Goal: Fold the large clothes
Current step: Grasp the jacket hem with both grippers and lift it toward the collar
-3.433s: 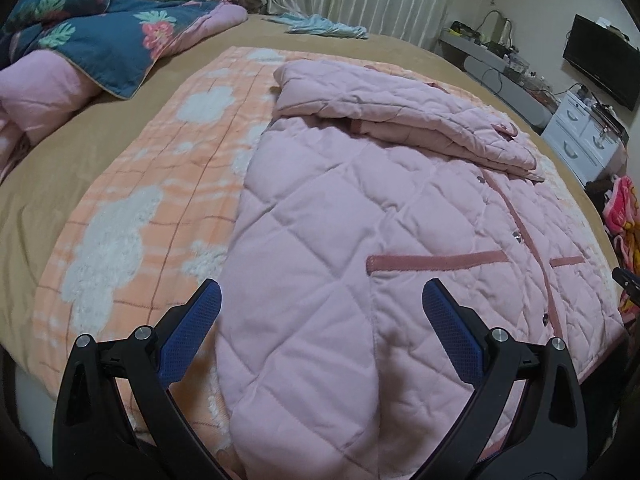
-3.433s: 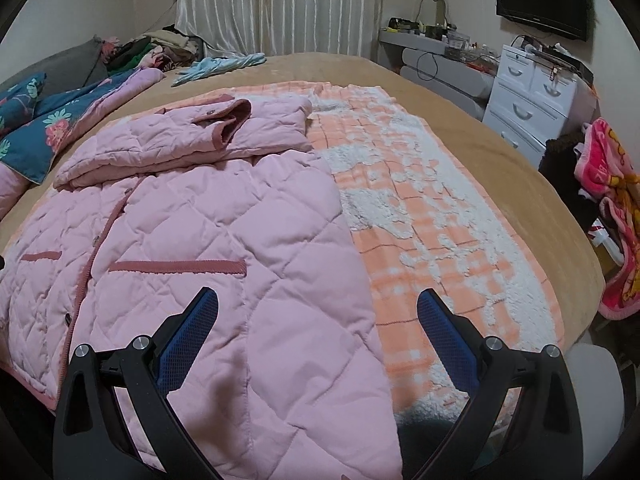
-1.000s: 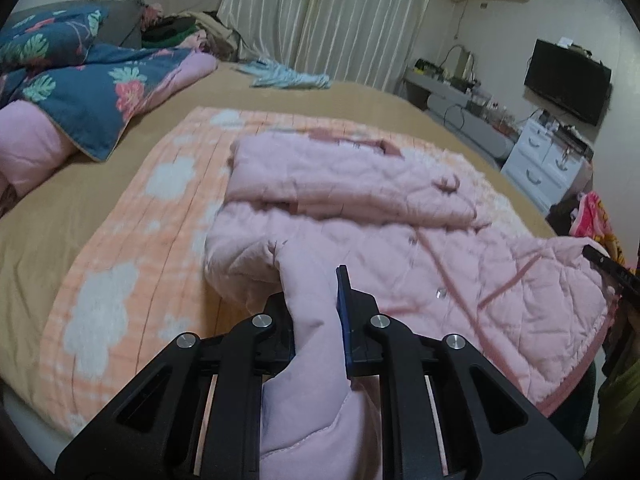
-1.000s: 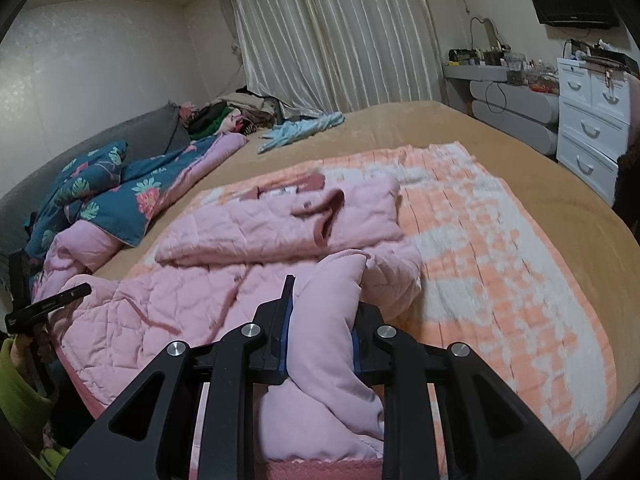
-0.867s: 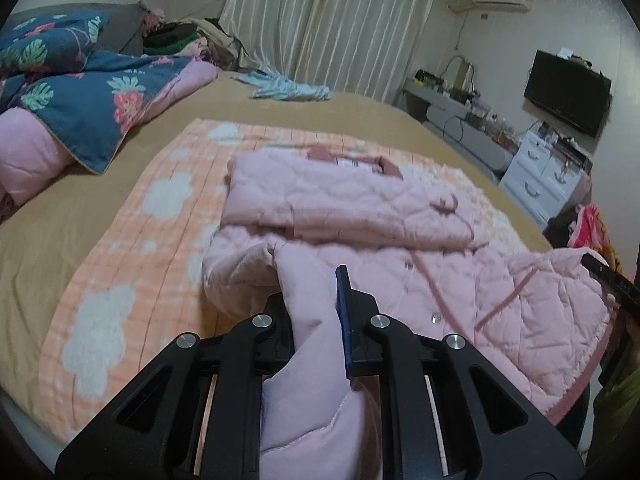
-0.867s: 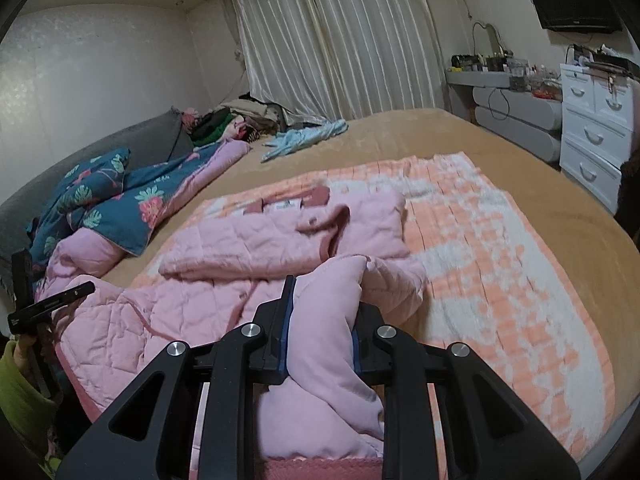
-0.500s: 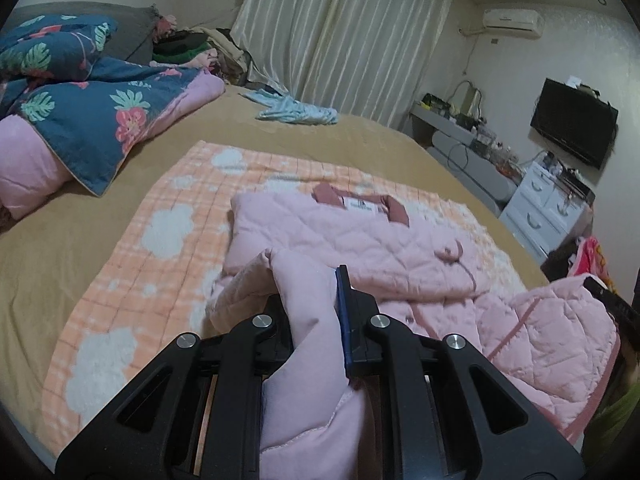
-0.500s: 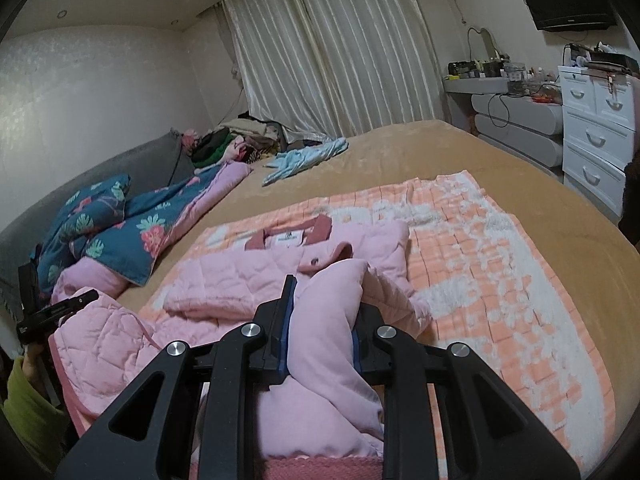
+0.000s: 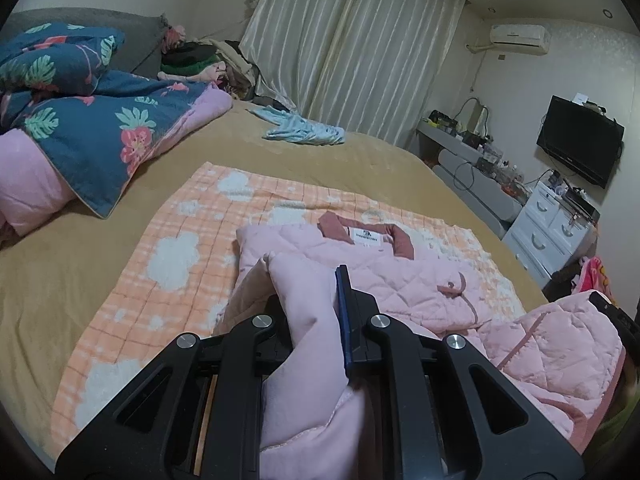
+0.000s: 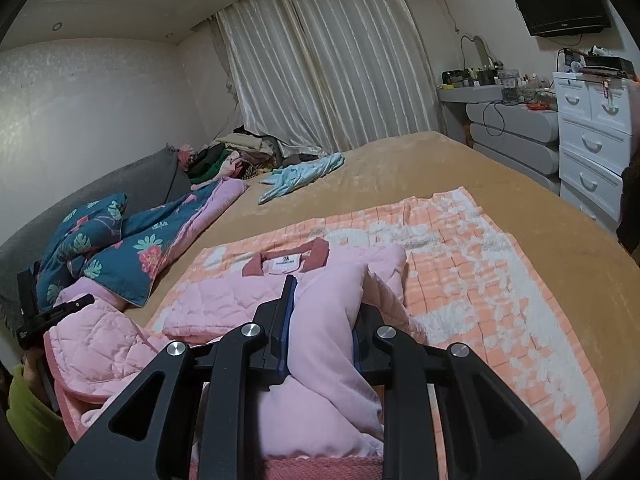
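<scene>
Left wrist view: left gripper (image 9: pixel 316 316) at lower centre, jaws clamped tight on a thick fold of the pink quilted jacket (image 9: pixel 404 280), blue pad (image 9: pixel 342 316) pressed against the cloth. Jacket spread across mid-frame on the orange-and-white blanket (image 9: pixel 176 264), dark pink collar (image 9: pixel 364 236) with white label at the far end, hem bunched up between the fingers. Raised corner of the same jacket at lower right, pinched by the tip of the right gripper (image 9: pixel 612 316). Tan bed cover (image 9: pixel 80 248) beneath the blanket. Blue floral quilt (image 9: pixel 92 128) heaped at upper left, light blue garment (image 9: pixel 304 132) lying further back near the cream curtains (image 9: pixel 352 52). Black television (image 9: pixel 578 144) on the wall at right, white drawers (image 9: pixel 548 232) below it.

Right wrist view: right gripper (image 10: pixel 322 320) at lower centre, jaws drawn narrow around another bunched fold of the pink quilted jacket (image 10: pixel 224 300), cloth bulging up between the pads. Collar (image 10: pixel 292 260) and label just beyond the fingertips. Orange-and-white blanket (image 10: pixel 500 280) stretching to the right of frame. Left gripper (image 10: pixel 52 312) at far left edge, gripping the lifted opposite corner, with a green sleeve (image 10: pixel 28 408) below it. Blue floral quilt (image 10: pixel 120 240) at left, curtains (image 10: pixel 328 72) at upper centre, white drawers (image 10: pixel 592 140) at right.
</scene>
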A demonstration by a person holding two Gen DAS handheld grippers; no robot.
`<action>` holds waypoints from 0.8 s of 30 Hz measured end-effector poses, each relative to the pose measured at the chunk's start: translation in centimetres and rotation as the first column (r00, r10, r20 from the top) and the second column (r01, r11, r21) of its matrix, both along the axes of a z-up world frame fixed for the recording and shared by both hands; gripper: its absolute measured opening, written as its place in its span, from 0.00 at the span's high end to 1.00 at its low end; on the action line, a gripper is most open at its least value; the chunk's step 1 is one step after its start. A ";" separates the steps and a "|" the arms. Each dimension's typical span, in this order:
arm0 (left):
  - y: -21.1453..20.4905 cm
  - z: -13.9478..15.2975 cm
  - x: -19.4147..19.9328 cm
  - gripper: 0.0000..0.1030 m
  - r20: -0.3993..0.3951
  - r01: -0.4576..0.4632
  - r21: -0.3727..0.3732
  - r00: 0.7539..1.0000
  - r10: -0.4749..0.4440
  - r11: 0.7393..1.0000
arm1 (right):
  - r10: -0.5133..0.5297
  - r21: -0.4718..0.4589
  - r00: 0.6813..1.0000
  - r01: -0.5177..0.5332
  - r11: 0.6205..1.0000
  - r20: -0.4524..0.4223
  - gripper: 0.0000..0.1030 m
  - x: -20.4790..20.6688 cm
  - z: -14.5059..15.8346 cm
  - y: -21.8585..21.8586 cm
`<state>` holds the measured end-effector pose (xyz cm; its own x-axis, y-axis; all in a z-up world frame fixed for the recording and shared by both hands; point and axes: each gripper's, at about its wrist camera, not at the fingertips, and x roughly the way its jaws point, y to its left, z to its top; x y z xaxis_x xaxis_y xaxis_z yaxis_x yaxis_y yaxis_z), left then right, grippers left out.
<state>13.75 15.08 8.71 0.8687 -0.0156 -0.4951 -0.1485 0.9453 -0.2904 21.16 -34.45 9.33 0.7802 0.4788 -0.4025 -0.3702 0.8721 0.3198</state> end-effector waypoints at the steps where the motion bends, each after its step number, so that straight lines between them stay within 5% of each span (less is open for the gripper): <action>1: 0.1 0.2 0.3 0.92 0.001 -0.004 0.004 1.000 0.004 1.000 | -0.001 0.003 1.000 0.001 1.000 0.000 0.80 0.2 0.1 0.0; 24: 0.7 -1.9 4.7 0.92 -0.052 -0.044 0.093 0.997 0.049 0.995 | -0.077 -0.021 0.993 0.076 0.997 -0.089 0.80 5.4 -2.7 0.3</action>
<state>18.42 15.79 6.79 0.8391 0.0719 -0.5393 -0.2061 0.9594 -0.1927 26.56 -34.18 6.64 0.7749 0.4111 -0.4802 -0.2727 0.9027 0.3329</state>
